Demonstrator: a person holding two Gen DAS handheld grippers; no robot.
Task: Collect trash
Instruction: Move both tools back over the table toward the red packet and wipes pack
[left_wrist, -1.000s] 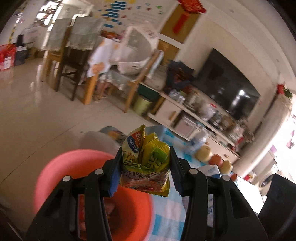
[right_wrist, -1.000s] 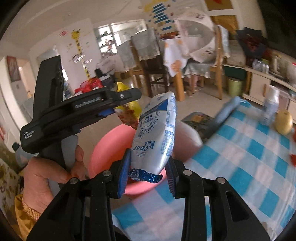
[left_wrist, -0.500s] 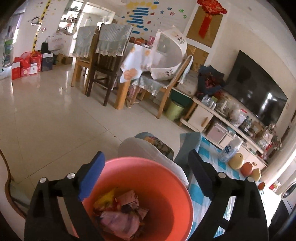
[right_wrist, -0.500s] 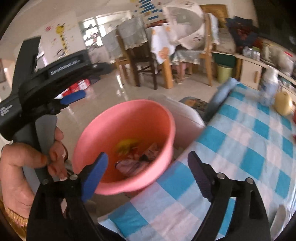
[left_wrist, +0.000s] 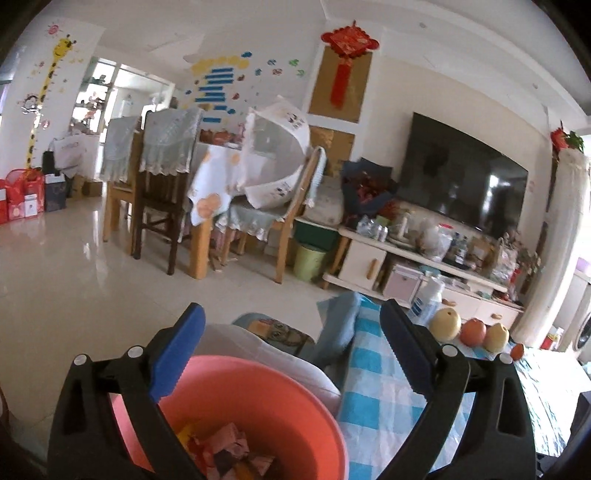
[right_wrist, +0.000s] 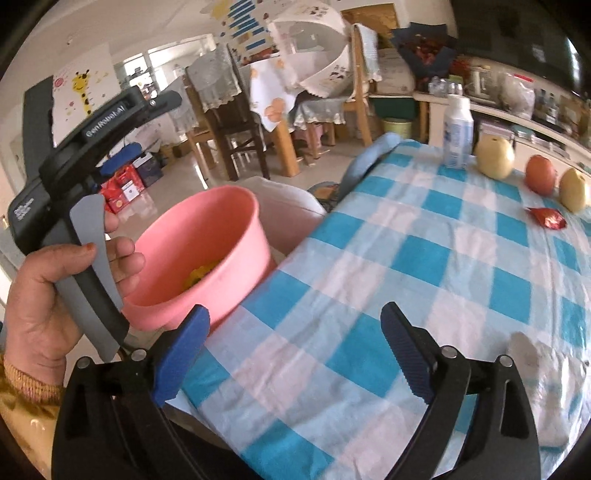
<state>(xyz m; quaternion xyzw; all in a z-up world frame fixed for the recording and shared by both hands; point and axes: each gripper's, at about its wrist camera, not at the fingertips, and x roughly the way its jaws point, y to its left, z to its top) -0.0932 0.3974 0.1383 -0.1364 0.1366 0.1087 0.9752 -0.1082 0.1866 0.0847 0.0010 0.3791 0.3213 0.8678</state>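
- Beside the checked surface (right_wrist: 424, 258), the pink basin (right_wrist: 207, 254) sits just off its edge, with crumpled wrappers (left_wrist: 229, 446) lying in its bottom.
- The left claw (left_wrist: 291, 350) hangs over the basin; its jaws have just been opening and now stand wide with nothing between them.
- The right claw (right_wrist: 295, 350) is likewise released, its jaws having just been opening too, empty, and angled down at the cloth.
- Trash left on the surface: a red foil wrapper (right_wrist: 548, 218) near the fruit (right_wrist: 494, 156), well apart from either claw, and a pale crumpled piece (right_wrist: 546, 373) just beside the right claw.
- Risk: reaching for the red wrapper could nudge the fruit and set it rolling, since they lie close together.
- Risk: pinching thin foil flat on cloth may snag the tablecloth and drag it, toppling the white bottle (right_wrist: 458, 133).
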